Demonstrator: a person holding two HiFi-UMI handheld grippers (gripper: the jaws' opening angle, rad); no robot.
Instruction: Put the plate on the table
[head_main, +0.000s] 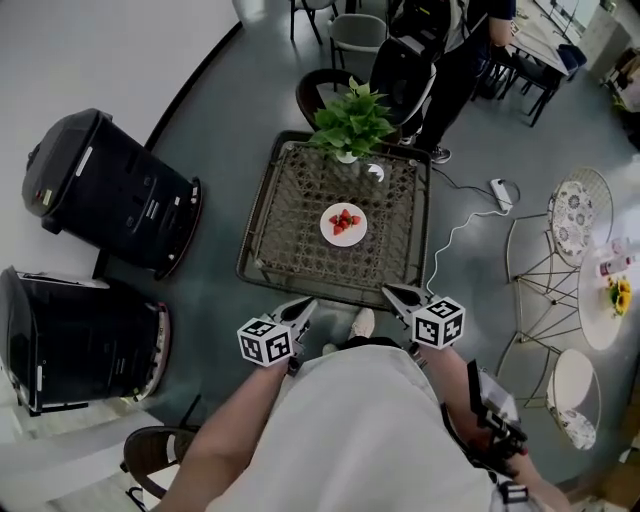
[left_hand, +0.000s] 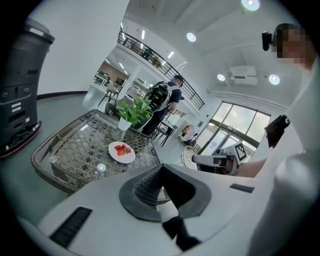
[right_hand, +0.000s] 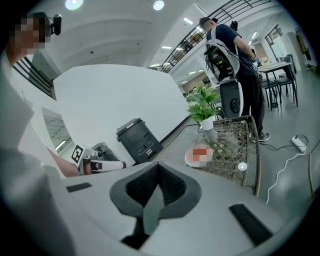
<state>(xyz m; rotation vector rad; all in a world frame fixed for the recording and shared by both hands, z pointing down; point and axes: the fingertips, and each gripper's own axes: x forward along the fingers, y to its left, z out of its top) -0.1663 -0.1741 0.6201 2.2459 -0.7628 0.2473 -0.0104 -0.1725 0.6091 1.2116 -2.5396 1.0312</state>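
Observation:
A white plate (head_main: 343, 224) of strawberries lies in the middle of the square glass-topped wicker table (head_main: 262, 205). Both grippers hang short of the table's near edge, close to the person's body and apart from the plate. My left gripper (head_main: 306, 304) is shut with nothing in it, and my right gripper (head_main: 390, 293) looks shut and empty too. In the left gripper view the closed left gripper (left_hand: 161, 168) points past the plate (left_hand: 121, 152) and the table (left_hand: 45, 167). In the right gripper view the right gripper (right_hand: 157, 166) sits below the plate (right_hand: 199, 156).
A potted green plant (head_main: 350, 122) stands at the table's far edge. Two black bins (head_main: 110, 190) (head_main: 70, 340) sit to the left. A person with a backpack (head_main: 435, 55) stands beyond the table. Wire chairs (head_main: 575, 215) and a power strip (head_main: 501, 193) are to the right.

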